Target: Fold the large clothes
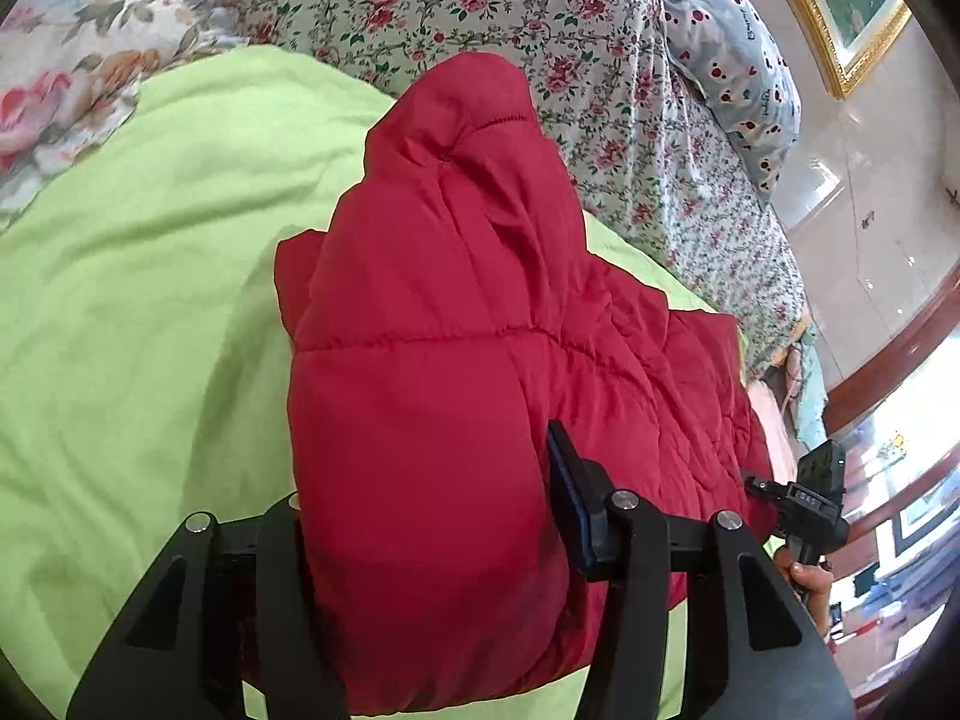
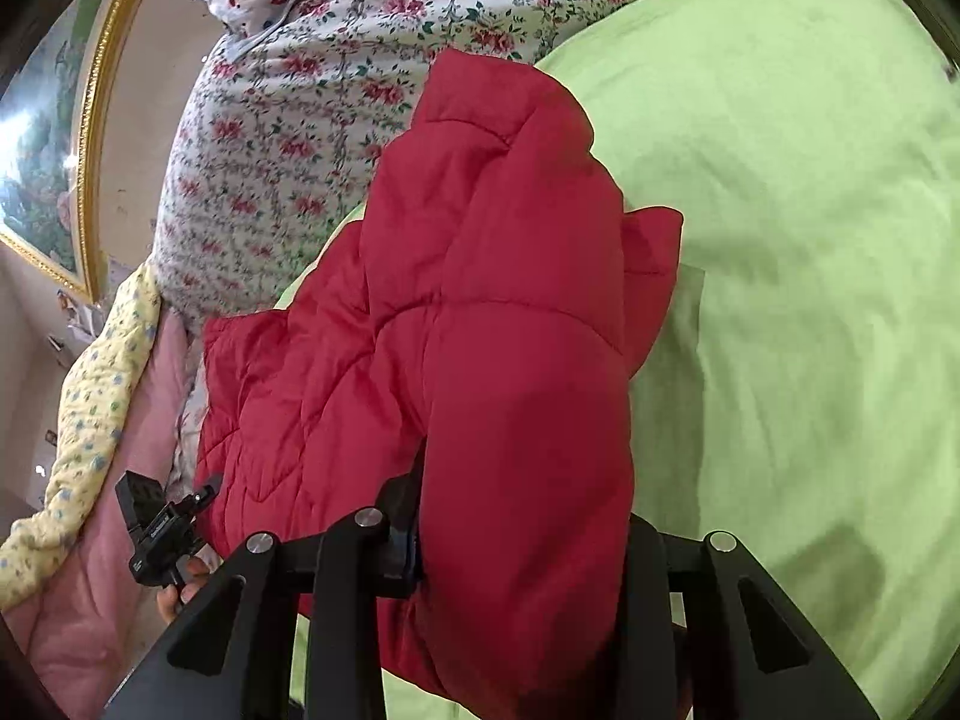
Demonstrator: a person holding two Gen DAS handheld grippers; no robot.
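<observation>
Tools (image 1: 432, 540) (image 2: 522, 546) both clamped on red jacket (image 1: 456, 276).

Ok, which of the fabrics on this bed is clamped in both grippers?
The red puffer jacket; the lime green sheet and the floral bedspread lie flat underneath, untouched.

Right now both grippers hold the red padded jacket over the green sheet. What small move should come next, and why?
Probably carry both held edges forward together and lay them on the far part of the red jacket. The left gripper and right gripper each pinch a thick fold, lifted off the green sheet, while the rest lies flat ahead.
</observation>
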